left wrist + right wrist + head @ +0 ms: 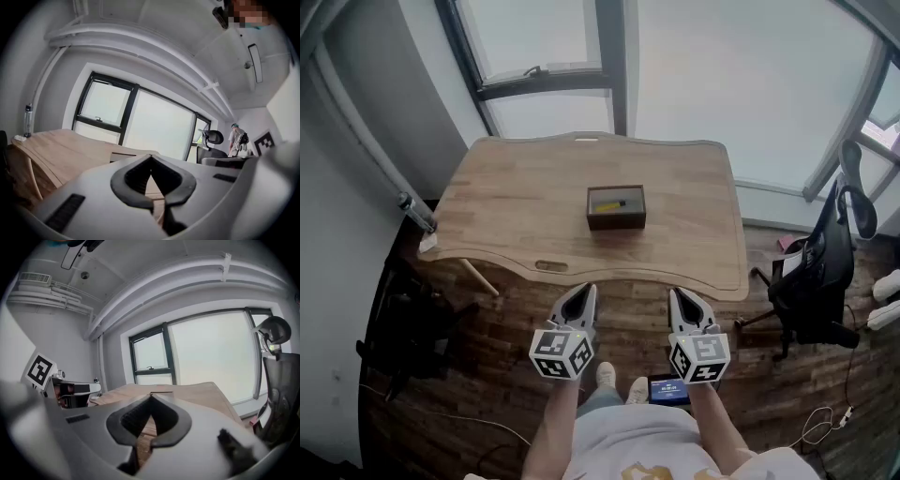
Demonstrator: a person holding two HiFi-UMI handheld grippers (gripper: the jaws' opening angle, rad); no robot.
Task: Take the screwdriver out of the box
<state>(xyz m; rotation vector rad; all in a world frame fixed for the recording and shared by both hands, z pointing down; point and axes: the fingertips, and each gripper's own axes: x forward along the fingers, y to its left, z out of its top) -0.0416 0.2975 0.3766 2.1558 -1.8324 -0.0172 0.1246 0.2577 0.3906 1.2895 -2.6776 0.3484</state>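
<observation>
Neither gripper has started on the job: this is the approach step, before any reach. The left gripper [584, 291] and the right gripper [677, 294] are held side by side close to the person's body, both pointing forward and a little downward, short of the near edge of the table [506, 202]. Each gripper's own view shows its two jaws brought together with the tips meeting and nothing between them, so both are empty. The box [616, 224], a small dark open-topped tray, sits well ahead of both grippers near the middle of the tabletop, roughly on the line that runs out between them and a touch closer to the left gripper's side. The screwdriver [610, 203], showing a yellow handle, lies flat inside the box along its floor, its length running across the grippers' line of travel; its tip end is too small to make out. An office chair [825, 267] stands well off to the outside of the right gripper, clear of the path. As I judge it, the next move calls for carrying one gripper forward over the table edge until it is above the box, spreading its jaws on the way, tipping it more steeply downward to clear the box walls, and setting the jaws across the handle before closing and lifting.
</observation>
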